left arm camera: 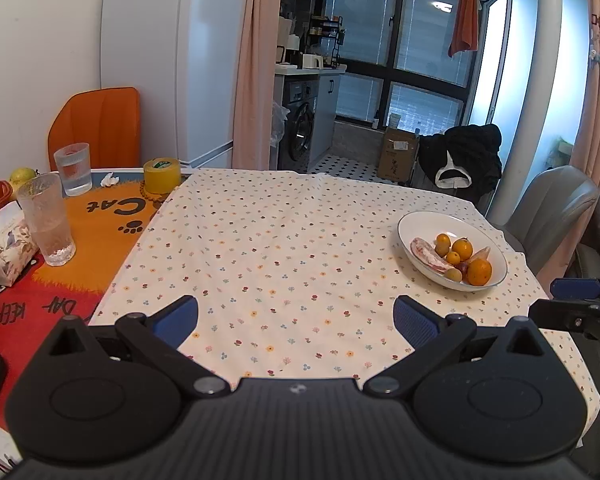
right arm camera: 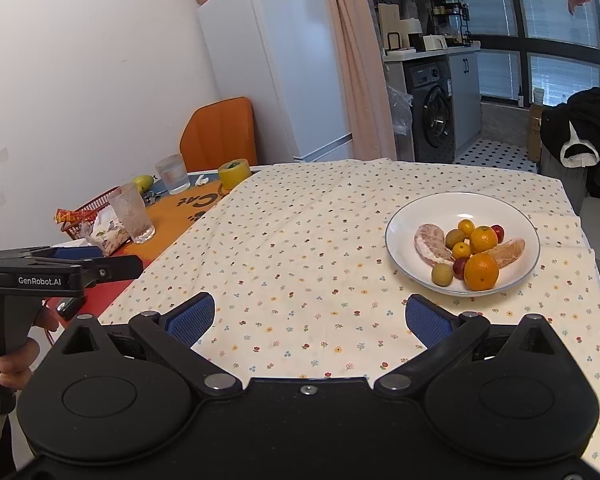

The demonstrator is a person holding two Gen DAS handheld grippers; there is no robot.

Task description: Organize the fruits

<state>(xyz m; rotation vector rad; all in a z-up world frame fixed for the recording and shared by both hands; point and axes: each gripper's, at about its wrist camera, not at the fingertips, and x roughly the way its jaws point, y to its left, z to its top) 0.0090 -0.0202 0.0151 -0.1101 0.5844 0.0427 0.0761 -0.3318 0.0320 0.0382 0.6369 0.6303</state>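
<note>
Floral-clothed table (right arm camera: 300,248), fruit plate (right arm camera: 404,216)

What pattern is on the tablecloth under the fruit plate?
Cream tablecloth with small scattered flowers, clearest in the right wrist view.

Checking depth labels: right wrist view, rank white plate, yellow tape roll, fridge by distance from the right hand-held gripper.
1. White plate, ahead-right of the right hand-held gripper, on the floral cloth.
2. Yellow tape roll, far left end of the table.
3. Fridge, behind the table.

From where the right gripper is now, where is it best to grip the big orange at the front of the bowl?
Probably across the widest middle of the big orange, coming from above. It is round, and fruit crowds its left and back, so side entry looks blocked. The right gripper is open and empty, short of the bowl.
</note>
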